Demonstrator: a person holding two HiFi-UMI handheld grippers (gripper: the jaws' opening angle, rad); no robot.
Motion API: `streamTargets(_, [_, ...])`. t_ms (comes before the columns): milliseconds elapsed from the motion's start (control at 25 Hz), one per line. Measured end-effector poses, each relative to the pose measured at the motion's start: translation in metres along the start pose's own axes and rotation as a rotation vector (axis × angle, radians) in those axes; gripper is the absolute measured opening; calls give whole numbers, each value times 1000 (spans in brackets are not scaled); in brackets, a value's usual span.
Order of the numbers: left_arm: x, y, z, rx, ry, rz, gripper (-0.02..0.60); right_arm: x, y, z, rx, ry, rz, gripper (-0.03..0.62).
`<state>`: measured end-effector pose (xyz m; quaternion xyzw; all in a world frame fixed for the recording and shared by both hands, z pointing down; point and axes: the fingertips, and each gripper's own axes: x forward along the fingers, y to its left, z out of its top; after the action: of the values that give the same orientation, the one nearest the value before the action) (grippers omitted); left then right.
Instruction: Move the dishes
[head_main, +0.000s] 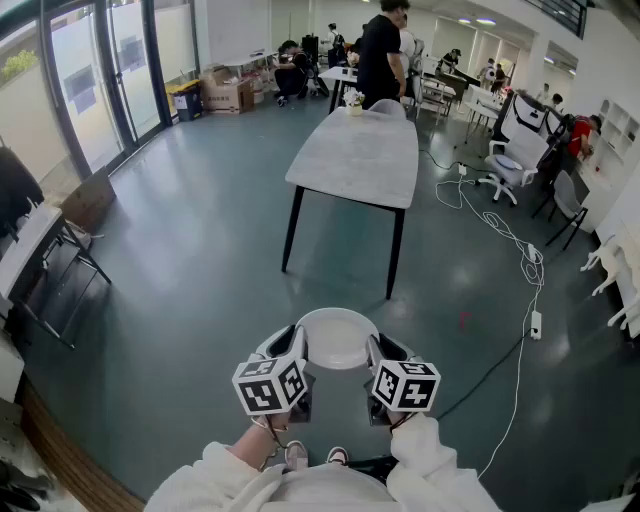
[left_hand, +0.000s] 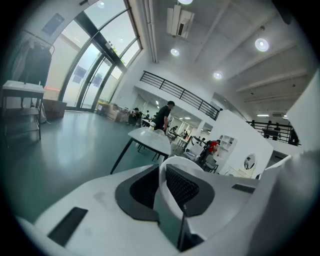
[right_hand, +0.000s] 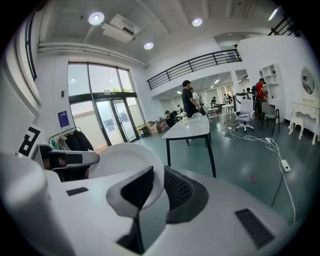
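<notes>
A white dish (head_main: 338, 338) hangs in the air above the floor, held level between my two grippers. My left gripper (head_main: 289, 346) is shut on its left rim and my right gripper (head_main: 379, 350) on its right rim. In the left gripper view the dish's edge (left_hand: 169, 176) runs upright between the dark pads (left_hand: 184, 186). The right gripper view shows the broad white dish (right_hand: 117, 161) reaching off to the left from the jaws of my right gripper (right_hand: 156, 186). A grey table (head_main: 360, 155) on black legs stands ahead; it also shows as the table (left_hand: 150, 139) and the table (right_hand: 192, 127).
White cables and a power strip (head_main: 537, 323) lie on the floor to the right. An office chair (head_main: 505, 165) stands beyond them. A person in black (head_main: 380, 50) is at the table's far end. A clothes rack (head_main: 40, 262) is on the left.
</notes>
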<state>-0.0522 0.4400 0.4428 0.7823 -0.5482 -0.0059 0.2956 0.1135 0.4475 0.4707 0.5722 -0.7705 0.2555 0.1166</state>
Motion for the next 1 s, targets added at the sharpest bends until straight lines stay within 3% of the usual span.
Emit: streamTargets(1000, [10,66,37,27,17,-35,41,53,53,7,48,-11,-15,121])
